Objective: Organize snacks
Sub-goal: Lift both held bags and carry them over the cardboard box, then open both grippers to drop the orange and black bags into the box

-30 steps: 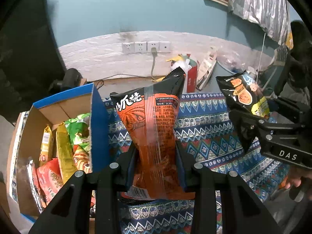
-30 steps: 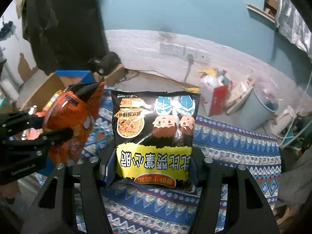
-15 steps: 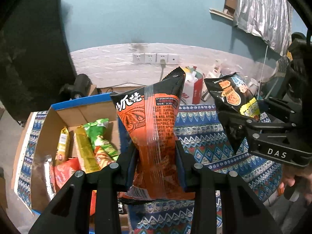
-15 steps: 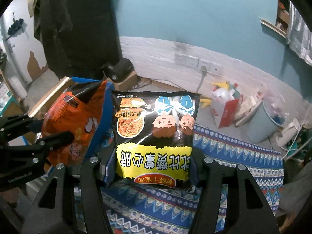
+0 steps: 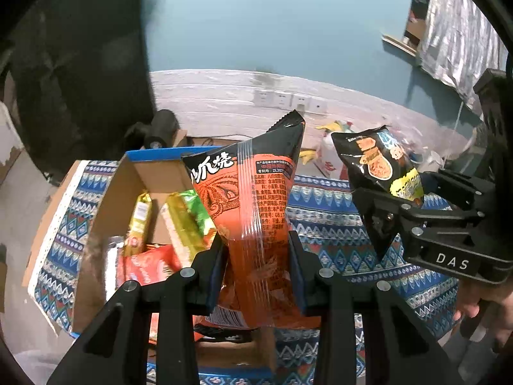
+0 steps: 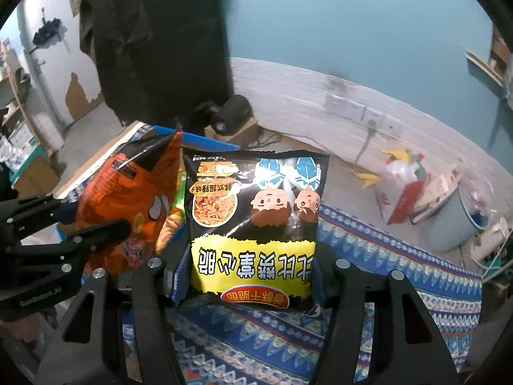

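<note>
We hold one snack in each tool. Our left gripper (image 5: 258, 256) is clamped on the orange snack bag (image 5: 253, 211), which stands upright between the two fingers and rises toward 12 o'clock in the left wrist view; its lower end bulges out below the pads toward 6 o'clock. At 9 o'clock of that bag sits the cardboard box (image 5: 105, 224) with blue flaps, open at the top, and the bag's lower part hangs over the box's near right corner. Inside the box we see a gold packet (image 5: 138, 221), a green and yellow packet (image 5: 189, 221) and a red packet (image 5: 150, 264) packed side by side.

Our right gripper (image 6: 251, 269) is closed on the black and yellow noodle bag (image 6: 256, 227), pinched at its lower sides with the print upside down; the bag fills the gap between the fingers and extends to 12 o'clock. In the right wrist view the orange bag is at 9 o'clock of it, just beside it; whether the two touch we cannot tell. Under both bags lies the patterned blue cloth (image 6: 400, 276). At 2 o'clock, by the wall, stands a pale blue bin (image 6: 458, 221).
</note>
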`<state>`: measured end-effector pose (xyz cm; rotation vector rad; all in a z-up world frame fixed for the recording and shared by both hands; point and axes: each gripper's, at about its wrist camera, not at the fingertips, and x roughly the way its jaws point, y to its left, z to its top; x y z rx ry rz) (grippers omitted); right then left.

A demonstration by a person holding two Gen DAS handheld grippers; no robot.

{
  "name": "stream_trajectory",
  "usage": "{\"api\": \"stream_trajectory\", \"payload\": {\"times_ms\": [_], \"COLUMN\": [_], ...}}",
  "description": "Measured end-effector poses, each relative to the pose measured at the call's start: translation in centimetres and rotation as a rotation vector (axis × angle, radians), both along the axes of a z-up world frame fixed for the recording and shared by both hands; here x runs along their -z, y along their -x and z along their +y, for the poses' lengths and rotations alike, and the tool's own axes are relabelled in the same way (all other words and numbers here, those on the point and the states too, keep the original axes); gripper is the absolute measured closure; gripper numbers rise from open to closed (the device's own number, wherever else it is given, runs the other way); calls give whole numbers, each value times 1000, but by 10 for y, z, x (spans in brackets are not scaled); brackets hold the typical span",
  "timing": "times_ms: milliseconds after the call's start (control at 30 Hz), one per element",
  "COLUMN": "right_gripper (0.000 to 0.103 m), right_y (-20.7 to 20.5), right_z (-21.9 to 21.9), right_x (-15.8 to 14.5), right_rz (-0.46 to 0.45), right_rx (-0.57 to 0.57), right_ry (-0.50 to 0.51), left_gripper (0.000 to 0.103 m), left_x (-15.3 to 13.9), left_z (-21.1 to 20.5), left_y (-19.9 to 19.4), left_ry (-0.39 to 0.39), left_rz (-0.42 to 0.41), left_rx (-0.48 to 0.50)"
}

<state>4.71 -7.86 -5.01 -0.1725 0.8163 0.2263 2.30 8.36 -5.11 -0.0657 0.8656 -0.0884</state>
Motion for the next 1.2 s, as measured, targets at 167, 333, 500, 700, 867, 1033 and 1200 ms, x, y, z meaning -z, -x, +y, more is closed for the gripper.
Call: {"api": "stream_trajectory", "payload": {"times_ms": [167, 333, 500, 700, 867, 1033, 1200], "right_gripper": [44, 44, 44, 44, 44, 44, 43], "right_y": [-12, -24, -34, -42, -47, -52, -56], "right_z": [22, 42, 60, 83, 96, 104, 114], "right_x": [5, 12, 21, 32, 39, 41, 44], "right_rz": [18, 38, 62, 86, 101, 108, 117], "right_rx": [-19, -44, -65, -101, -125, -129, -150], "right_ry": [-9, -19, -27, -11, -1, -9, -8], "left_gripper": [67, 67, 66, 66, 58, 48, 35], "left_x": [-1, 0, 8, 22, 33, 33, 27], "left_z": [23, 48, 67, 91, 106, 112, 114], "left_y": [3, 8, 11, 5, 0, 7, 10], "left_ry": [17, 5, -2, -15, -15, 2, -35], "left_rz": [1, -4, 13, 45, 81, 94, 74], "left_rx": [-43, -95, -131, -198, -234, -258, -283]}}
